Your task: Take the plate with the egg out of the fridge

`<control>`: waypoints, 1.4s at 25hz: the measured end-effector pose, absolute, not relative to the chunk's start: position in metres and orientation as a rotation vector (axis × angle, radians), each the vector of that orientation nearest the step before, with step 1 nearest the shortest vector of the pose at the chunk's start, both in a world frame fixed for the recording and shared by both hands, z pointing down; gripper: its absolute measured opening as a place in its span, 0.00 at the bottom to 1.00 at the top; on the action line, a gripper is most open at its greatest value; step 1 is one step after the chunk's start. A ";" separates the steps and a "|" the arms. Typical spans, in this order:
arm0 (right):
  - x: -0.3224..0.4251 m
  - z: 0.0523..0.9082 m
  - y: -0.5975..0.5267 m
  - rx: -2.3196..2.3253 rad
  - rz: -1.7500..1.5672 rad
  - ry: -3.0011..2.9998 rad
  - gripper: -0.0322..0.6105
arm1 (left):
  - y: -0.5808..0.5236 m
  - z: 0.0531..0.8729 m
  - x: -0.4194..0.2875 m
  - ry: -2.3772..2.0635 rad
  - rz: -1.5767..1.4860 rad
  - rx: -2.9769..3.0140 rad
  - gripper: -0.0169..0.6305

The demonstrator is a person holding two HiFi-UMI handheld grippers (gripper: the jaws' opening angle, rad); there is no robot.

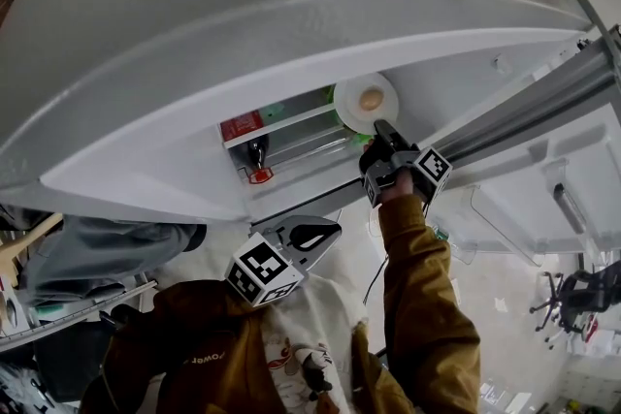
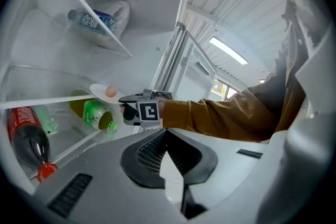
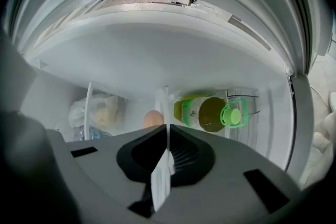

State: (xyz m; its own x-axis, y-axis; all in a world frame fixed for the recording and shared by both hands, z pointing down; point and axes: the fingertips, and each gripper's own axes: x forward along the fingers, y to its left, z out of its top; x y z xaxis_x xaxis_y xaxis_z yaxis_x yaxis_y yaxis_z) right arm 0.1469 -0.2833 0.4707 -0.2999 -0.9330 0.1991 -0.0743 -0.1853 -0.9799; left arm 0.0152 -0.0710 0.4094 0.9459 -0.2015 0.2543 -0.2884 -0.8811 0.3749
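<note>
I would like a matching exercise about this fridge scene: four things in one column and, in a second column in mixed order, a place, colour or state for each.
Column one:
1. egg
2. right tool
3. left tool
4. dark bottle

Column two:
A. shut, holding nothing
B. lies on the white plate
C. has a red cap and a red label
D. shut on the plate's rim

Pairs: 1-B, 2-D, 3-A, 4-C
</note>
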 end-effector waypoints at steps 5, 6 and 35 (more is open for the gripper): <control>0.144 0.466 -0.279 -1.196 -1.572 1.393 0.08 | -0.069 0.409 0.019 -0.343 0.293 2.687 0.04; 0.143 0.464 -0.278 -1.188 -1.573 1.396 0.08 | -0.069 0.409 0.019 -0.342 0.293 2.687 0.04; 0.114 0.417 -0.183 -1.087 -1.615 1.473 0.08 | -0.059 0.408 0.020 -0.319 0.282 2.681 0.04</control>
State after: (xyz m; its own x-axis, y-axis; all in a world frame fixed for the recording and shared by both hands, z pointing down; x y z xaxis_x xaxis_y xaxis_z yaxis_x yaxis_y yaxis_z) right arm 0.1140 -0.1831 0.4174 -0.4151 -0.9003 0.1312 -0.0481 -0.1223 -0.9913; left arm 0.0198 -0.0591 0.4075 0.9531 -0.1788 0.2444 -0.2647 -0.8836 0.3861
